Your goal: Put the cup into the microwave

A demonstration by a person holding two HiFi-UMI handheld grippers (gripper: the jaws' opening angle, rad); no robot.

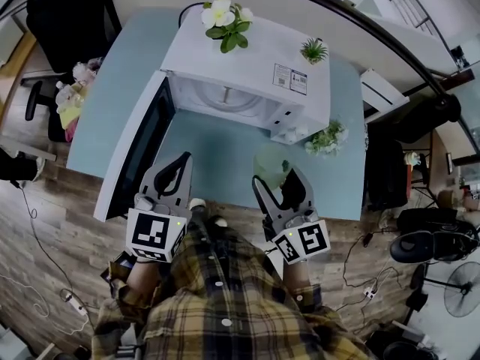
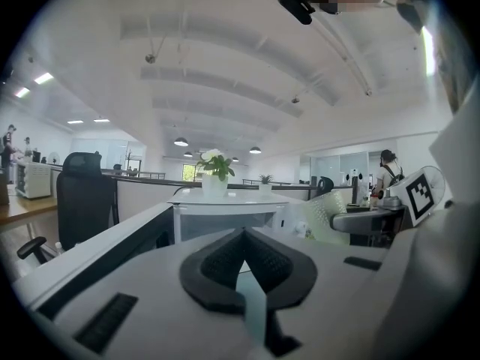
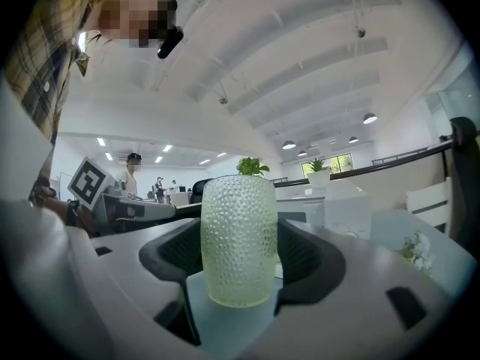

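Pale blue table (image 1: 217, 152), open office. One white boxy microwave (image 1: 247, 58), door (image 1: 139, 145) swung open, close beside left gripper (image 1: 178, 163). Three small plants (image 1: 225, 17): two on microwave, one beside it. One cup (image 3: 238, 238), dimpled clear glass, upright on table before microwave, pinched between right gripper (image 1: 279, 177) jaws. Left jaws closed, empty.

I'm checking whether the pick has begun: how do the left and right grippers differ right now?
The left gripper has its jaws together with nothing between them; the right gripper has its jaws apart, one against each side of the cup. The left gripper lies beside the microwave's open door; the right gripper lies further from it. Both point toward the microwave at the table's near edge.
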